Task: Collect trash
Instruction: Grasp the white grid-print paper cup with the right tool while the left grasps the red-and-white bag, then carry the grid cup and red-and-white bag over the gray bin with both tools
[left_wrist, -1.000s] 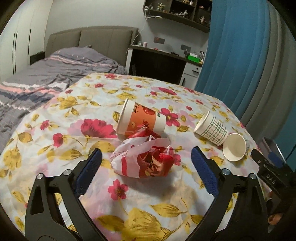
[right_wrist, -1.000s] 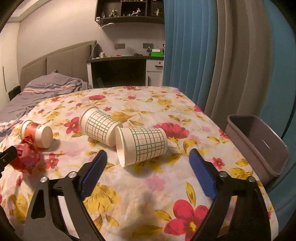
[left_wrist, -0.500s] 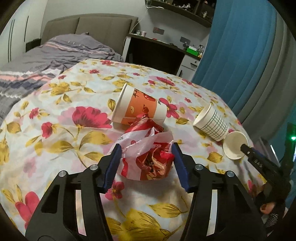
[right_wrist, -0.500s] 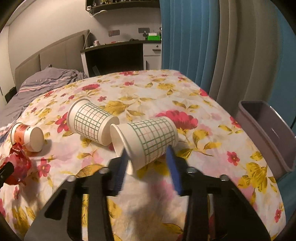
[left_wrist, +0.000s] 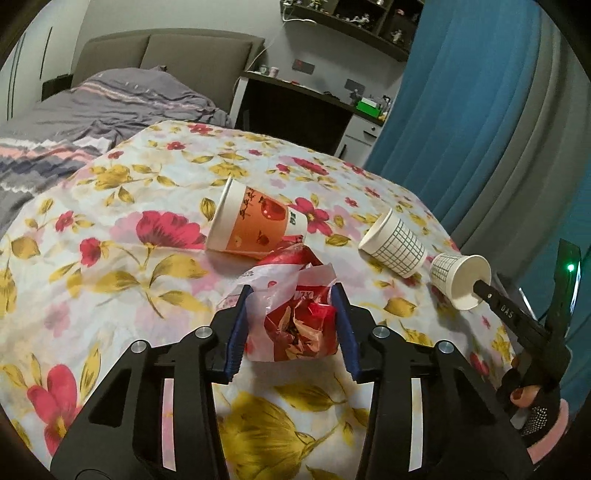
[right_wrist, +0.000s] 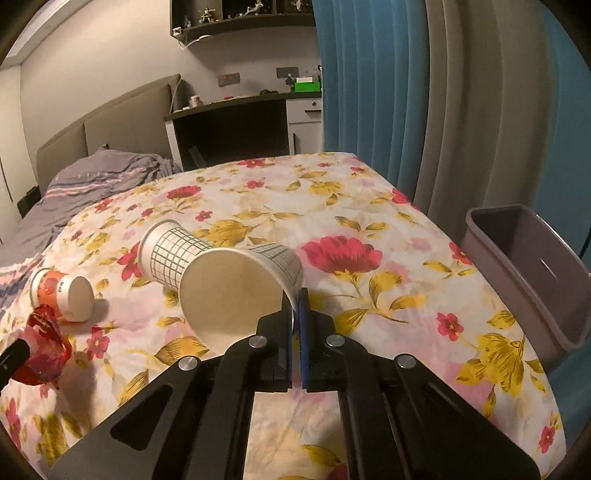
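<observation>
Left gripper: I see its jaws closing, pads pressing the crumpled red wrapper on the floral bedspread. Right gripper: I have it pinched on the rim of the nearer checked cup, near the grey bin.

Both hand-held grippers angled downward, each gripping.

Left hand-held gripper: jaws closing, blue pads pressing a crumpled wrapper. Right hand-held gripper: jaws pinched together on a paper cup's rim; a gloved hand grasps its handle.
</observation>
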